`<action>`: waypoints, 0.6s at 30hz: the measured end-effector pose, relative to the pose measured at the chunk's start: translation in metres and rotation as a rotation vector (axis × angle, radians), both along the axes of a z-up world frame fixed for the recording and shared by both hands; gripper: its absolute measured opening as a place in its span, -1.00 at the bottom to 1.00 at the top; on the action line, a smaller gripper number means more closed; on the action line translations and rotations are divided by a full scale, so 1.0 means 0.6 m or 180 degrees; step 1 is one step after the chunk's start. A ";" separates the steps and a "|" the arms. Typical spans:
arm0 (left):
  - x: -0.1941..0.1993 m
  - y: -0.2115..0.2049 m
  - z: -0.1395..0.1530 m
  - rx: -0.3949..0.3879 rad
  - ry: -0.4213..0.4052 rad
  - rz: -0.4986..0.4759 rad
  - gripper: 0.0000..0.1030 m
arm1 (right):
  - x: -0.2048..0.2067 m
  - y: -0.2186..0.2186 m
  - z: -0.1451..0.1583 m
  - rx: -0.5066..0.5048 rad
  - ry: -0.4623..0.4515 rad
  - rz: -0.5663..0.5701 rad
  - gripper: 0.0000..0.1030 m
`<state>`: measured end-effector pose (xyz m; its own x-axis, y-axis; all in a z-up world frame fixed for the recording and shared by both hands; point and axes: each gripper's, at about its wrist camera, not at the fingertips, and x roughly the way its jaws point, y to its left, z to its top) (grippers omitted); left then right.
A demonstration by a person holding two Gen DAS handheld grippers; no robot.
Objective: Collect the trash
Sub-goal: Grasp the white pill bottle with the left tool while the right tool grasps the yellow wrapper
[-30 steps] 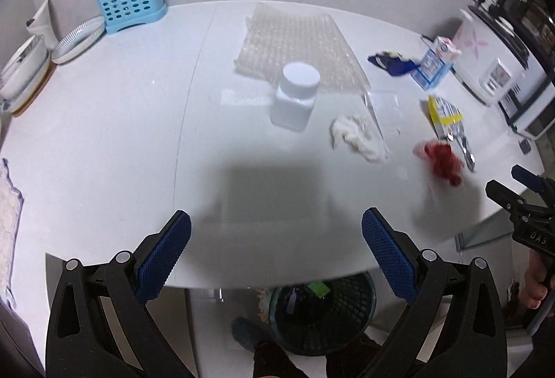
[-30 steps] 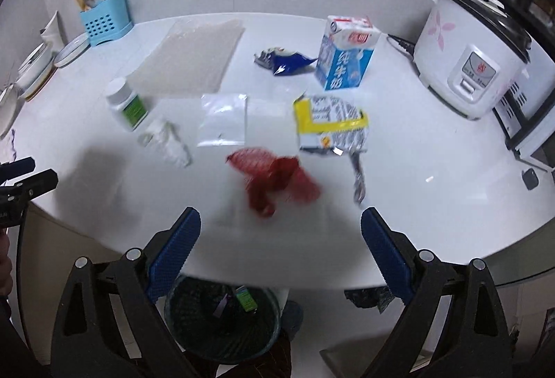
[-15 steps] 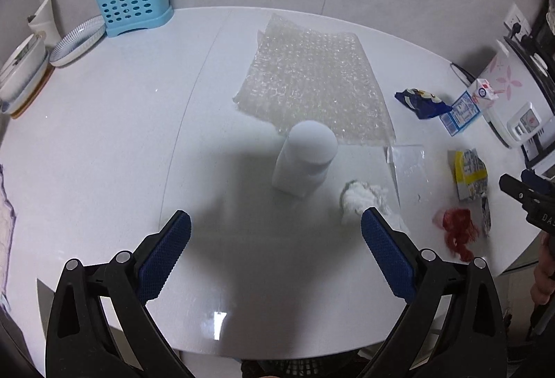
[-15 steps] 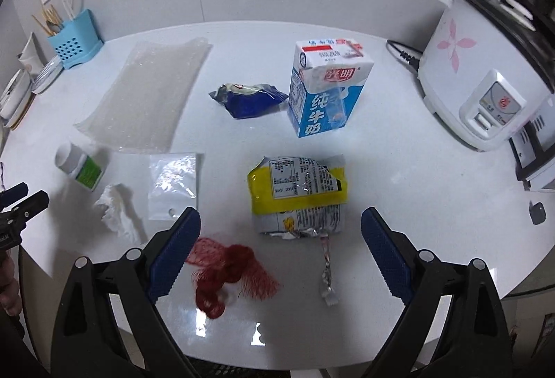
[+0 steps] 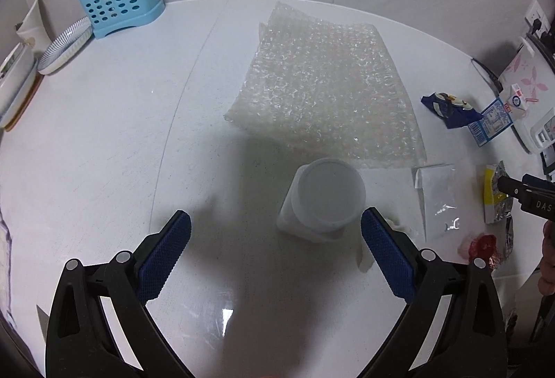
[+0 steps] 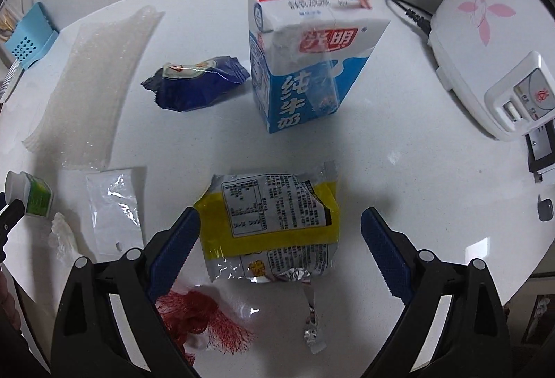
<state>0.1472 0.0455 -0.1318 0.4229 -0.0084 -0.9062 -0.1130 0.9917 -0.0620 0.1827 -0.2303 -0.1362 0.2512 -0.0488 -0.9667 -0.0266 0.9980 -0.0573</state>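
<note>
My left gripper (image 5: pixel 275 232) is open above the white table (image 5: pixel 104 135), with a white pill bottle (image 5: pixel 324 201) just ahead between its fingers, nearer the right one. A bubble wrap sheet (image 5: pixel 329 90) lies beyond it. My right gripper (image 6: pixel 279 239) is open over a yellow and silver snack wrapper (image 6: pixel 274 225). A red net (image 6: pixel 204 319) lies under its left finger. A blue and white milk carton (image 6: pixel 305 62) stands ahead, with a dark blue wrapper (image 6: pixel 197 83) to its left. A clear plastic bag (image 6: pixel 112 208) and crumpled tissue (image 6: pixel 62 235) lie at the left.
A blue utensil holder (image 5: pixel 118 3) and stacked dishes (image 5: pixel 66 41) stand at the back left. A white rice cooker (image 6: pixel 492 41) with its cord sits at the right. A foil scrap (image 6: pixel 312 333) lies near the table's front edge.
Both grippers have moved forward and down over the table. The bottle now sits between the left fingers and the snack wrapper between the right fingers. The bin below has left view.
</note>
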 end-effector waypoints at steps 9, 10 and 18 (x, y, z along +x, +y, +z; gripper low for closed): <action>0.030 -0.015 -0.037 0.0030 0.0165 -0.0072 0.78 | 0.022 0.000 -0.037 0.0060 0.0230 -0.0015 0.74; 0.032 -0.016 -0.042 0.0034 0.0188 -0.0077 0.73 | 0.023 0.001 -0.040 0.0068 0.0245 -0.0016 0.74; 0.038 -0.017 -0.057 0.0053 0.0280 -0.0066 0.00 | 0.028 0.011 -0.060 0.0188 0.0294 0.0037 0.49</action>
<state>0.1701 0.0352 -0.1660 0.3415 -0.0009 -0.9399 -0.0968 0.9947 -0.0361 0.1997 -0.2237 -0.1723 0.1610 0.0114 -0.9869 -0.0407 0.9992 0.0049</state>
